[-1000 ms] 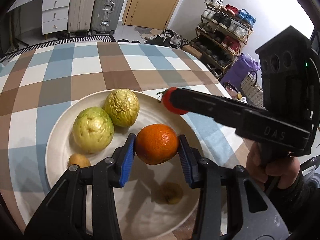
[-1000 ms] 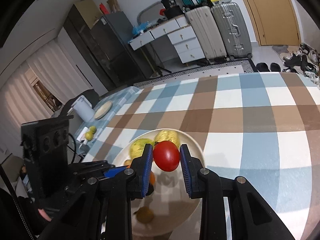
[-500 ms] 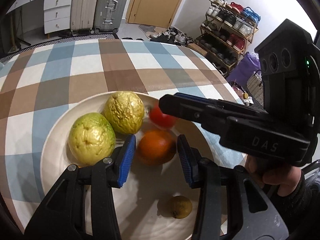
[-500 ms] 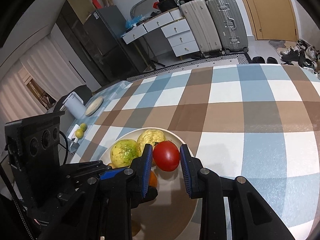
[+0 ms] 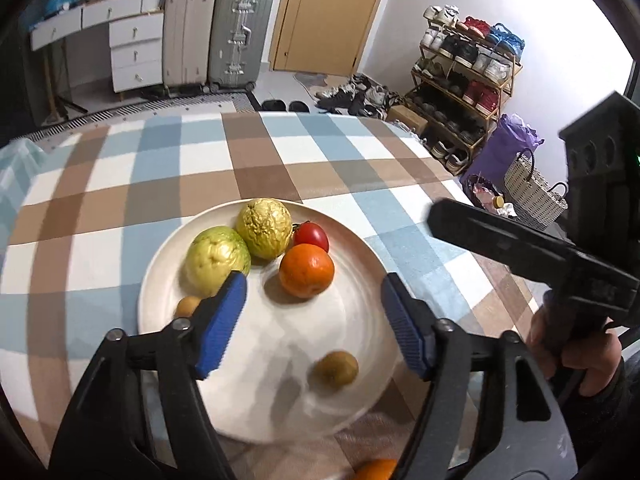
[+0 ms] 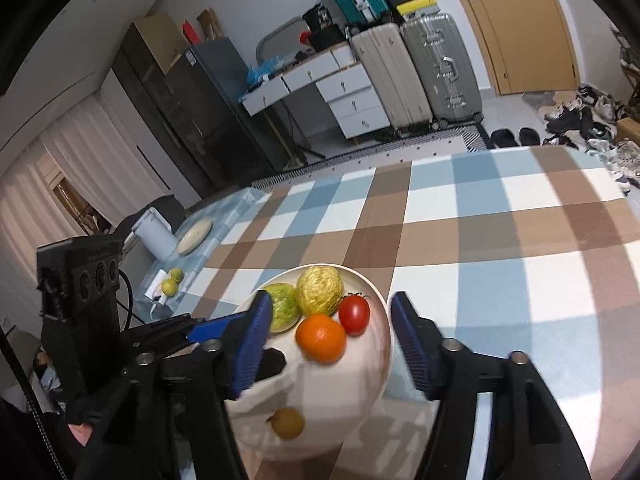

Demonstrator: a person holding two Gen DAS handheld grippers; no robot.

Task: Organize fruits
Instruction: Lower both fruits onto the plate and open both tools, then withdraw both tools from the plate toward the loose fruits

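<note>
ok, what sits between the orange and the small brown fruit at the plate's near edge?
Nothing: bare plate. In the left wrist view the orange and the small brown fruit are apart, with only white plate surface between them.

Orange fruit (image 5: 374, 470) under left gripper (image 5: 314, 324) cut off by bottom edge. Small brown fruit (image 5: 187, 306) half hidden behind its left finger. Plate (image 5: 256, 412) near rim motion-blurred.
</note>
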